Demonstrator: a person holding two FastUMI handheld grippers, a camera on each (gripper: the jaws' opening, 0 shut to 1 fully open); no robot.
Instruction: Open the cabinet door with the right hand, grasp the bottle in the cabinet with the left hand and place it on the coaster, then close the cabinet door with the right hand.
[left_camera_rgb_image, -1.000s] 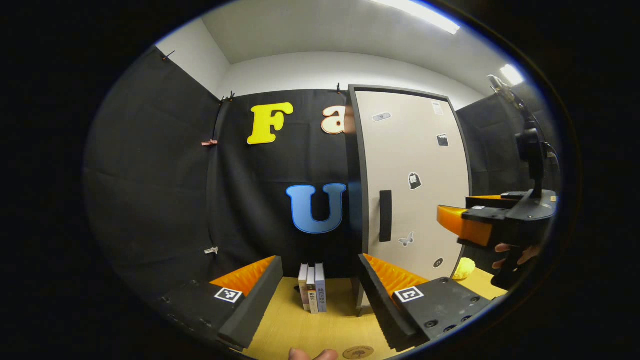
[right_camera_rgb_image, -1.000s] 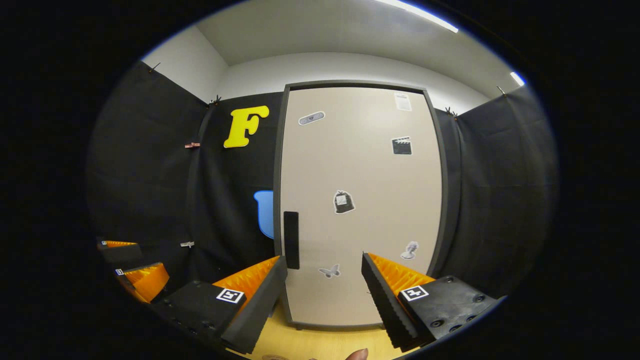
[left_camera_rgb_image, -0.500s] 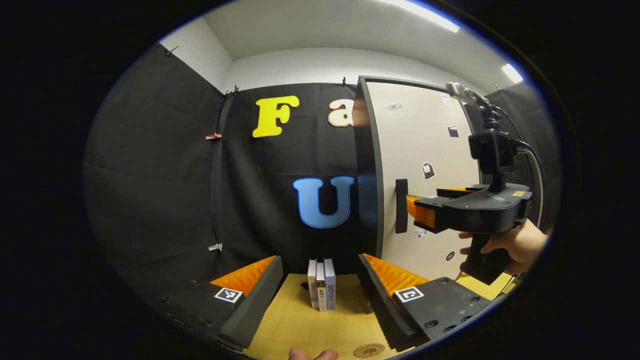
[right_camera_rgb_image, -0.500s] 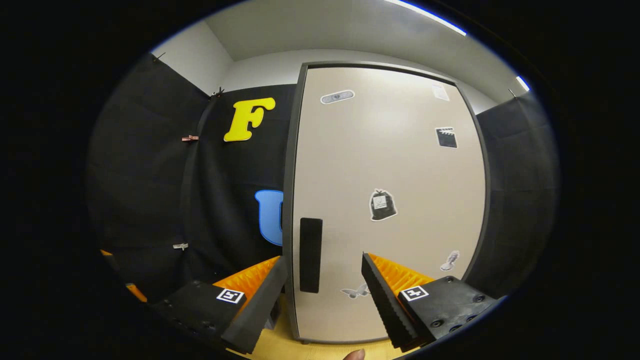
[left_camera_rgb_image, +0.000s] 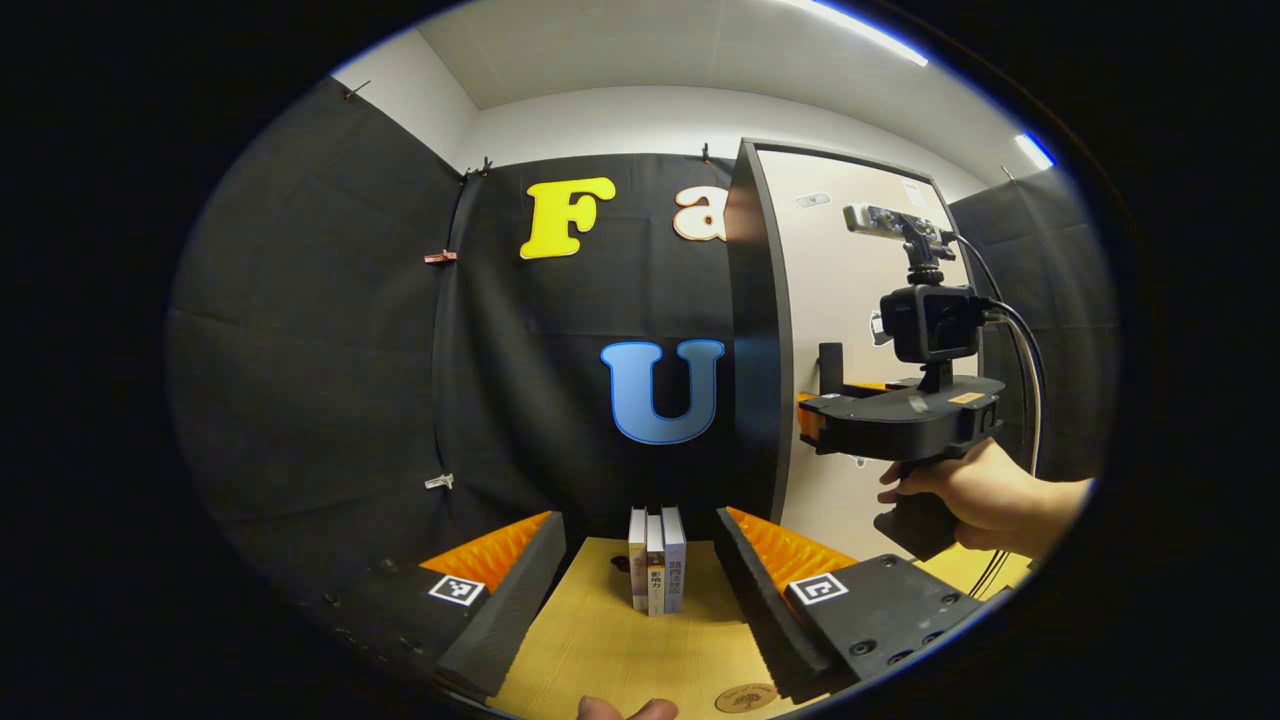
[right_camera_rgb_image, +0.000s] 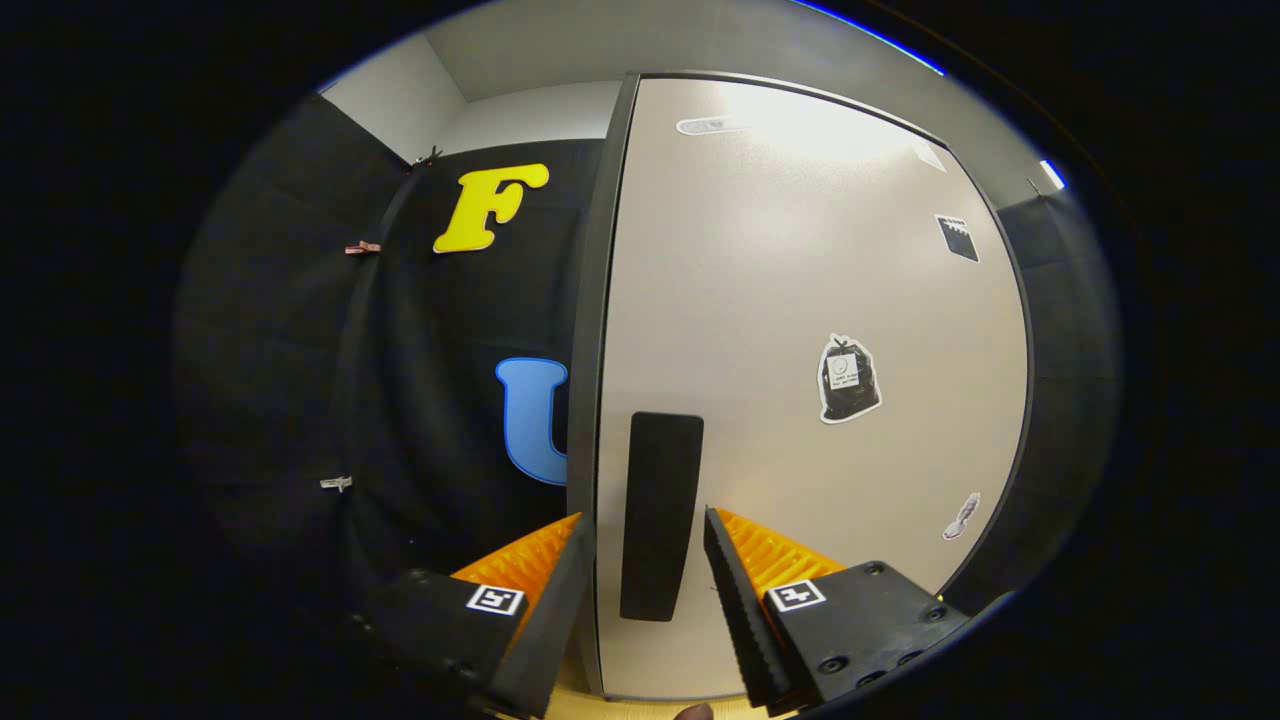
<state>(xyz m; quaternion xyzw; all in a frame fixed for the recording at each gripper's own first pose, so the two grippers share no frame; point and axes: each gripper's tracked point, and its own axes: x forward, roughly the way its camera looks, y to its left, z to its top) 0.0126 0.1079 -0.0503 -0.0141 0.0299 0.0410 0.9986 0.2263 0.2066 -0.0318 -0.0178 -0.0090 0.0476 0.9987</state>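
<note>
A tall beige cabinet door (right_camera_rgb_image: 800, 300) with a dark frame stands closed and hides the cabinet's inside. Its black vertical handle (right_camera_rgb_image: 660, 515) lies between the fingers of my right gripper (right_camera_rgb_image: 648, 520), which is open, one finger on either side of the handle. In the left gripper view the cabinet (left_camera_rgb_image: 850, 260) stands at the right, and a hand (left_camera_rgb_image: 970, 495) holds the right gripper (left_camera_rgb_image: 808, 415) against its handle. My left gripper (left_camera_rgb_image: 638, 520) is open over the wooden table with nothing in it. A round wooden coaster (left_camera_rgb_image: 745, 697) lies by its right finger.
Three upright books (left_camera_rgb_image: 655, 570) stand on the wooden table (left_camera_rgb_image: 600, 650) ahead of the left gripper, close to the black cloth wall. The cabinet's dark side panel (left_camera_rgb_image: 755, 330) rises just right of the books. A cable (left_camera_rgb_image: 1030, 370) trails from the right gripper.
My right gripper has moved forward to the door until its fingers straddle the handle, and the gap between them has narrowed a little. The left gripper has shifted only slightly.
</note>
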